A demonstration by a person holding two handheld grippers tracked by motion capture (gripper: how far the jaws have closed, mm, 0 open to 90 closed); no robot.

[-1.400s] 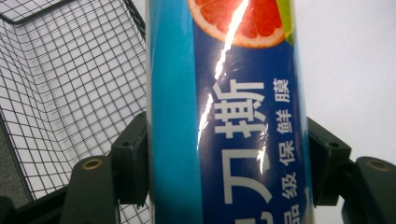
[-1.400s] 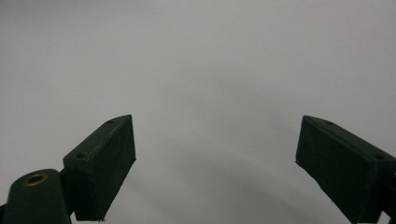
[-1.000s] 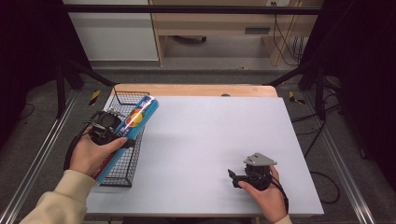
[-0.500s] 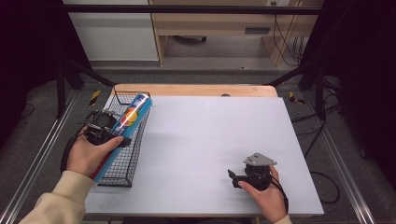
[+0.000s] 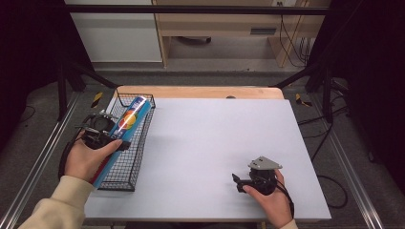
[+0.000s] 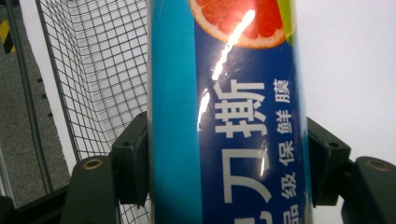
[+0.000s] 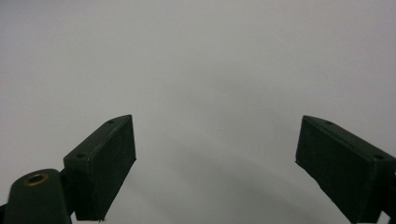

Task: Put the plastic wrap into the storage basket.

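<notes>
A long blue box (image 5: 128,120) with a grapefruit picture and white print (image 6: 224,116) lies lengthwise over the black wire basket (image 5: 128,167) at the table's left edge. Its near end is down inside the basket. My left gripper (image 5: 114,139) is shut on the box about halfway along, one black pad (image 6: 133,158) pressed against each side. Basket mesh (image 6: 93,70) shows to the left of the box. My right gripper (image 5: 237,180) rests on the white tabletop (image 5: 215,133) near the front right, pointing left. It is open (image 7: 215,158), with bare table between its pads.
The table's wooden back edge (image 5: 200,92) runs behind the white top. Metal frame rails (image 5: 43,157) flank the table on both sides. Beyond the table are a grey floor and a wooden bench (image 5: 215,24).
The left hand has carried the box leftward from the basket's right rim to over the basket. The right gripper has not moved.
</notes>
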